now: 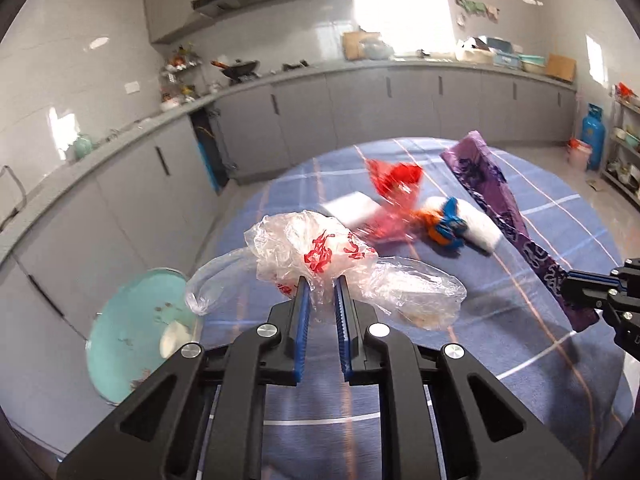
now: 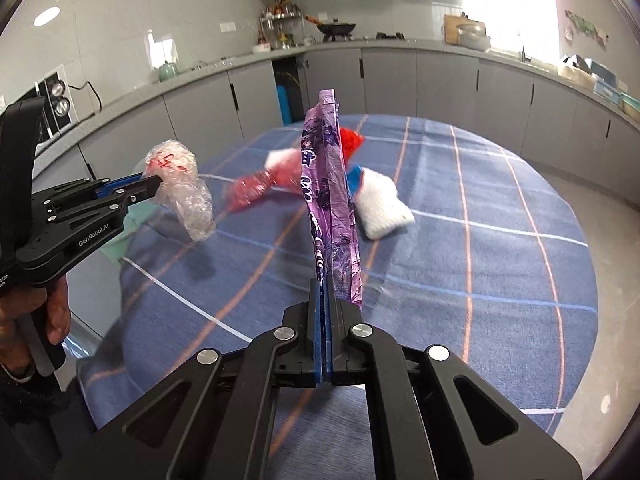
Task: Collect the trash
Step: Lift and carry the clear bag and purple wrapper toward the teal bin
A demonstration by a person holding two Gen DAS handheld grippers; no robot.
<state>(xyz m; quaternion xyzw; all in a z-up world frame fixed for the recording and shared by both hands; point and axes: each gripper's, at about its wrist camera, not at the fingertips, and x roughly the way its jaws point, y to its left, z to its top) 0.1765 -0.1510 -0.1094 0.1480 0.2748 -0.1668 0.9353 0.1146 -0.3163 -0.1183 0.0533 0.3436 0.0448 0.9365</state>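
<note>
The right gripper (image 2: pixel 327 280) is clamped on the lower end of a purple printed plastic wrapper (image 2: pixel 326 184), which stands up from the fingers above the blue plaid tablecloth (image 2: pixel 480 248). At left, the left gripper (image 2: pixel 154 184) pinches a crumpled clear plastic bag with red print (image 2: pixel 182 188), held above the table edge. On the cloth beyond lie a red plastic bag (image 2: pixel 256 190), a white pouch (image 2: pixel 380 208) and a white packet (image 2: pixel 280 158). Grey kitchen cabinets (image 2: pixel 440 80) line the wall behind.

Both hand-held grippers (image 1: pixel 320 284) (image 2: pixel 328 284) clamped.
</note>
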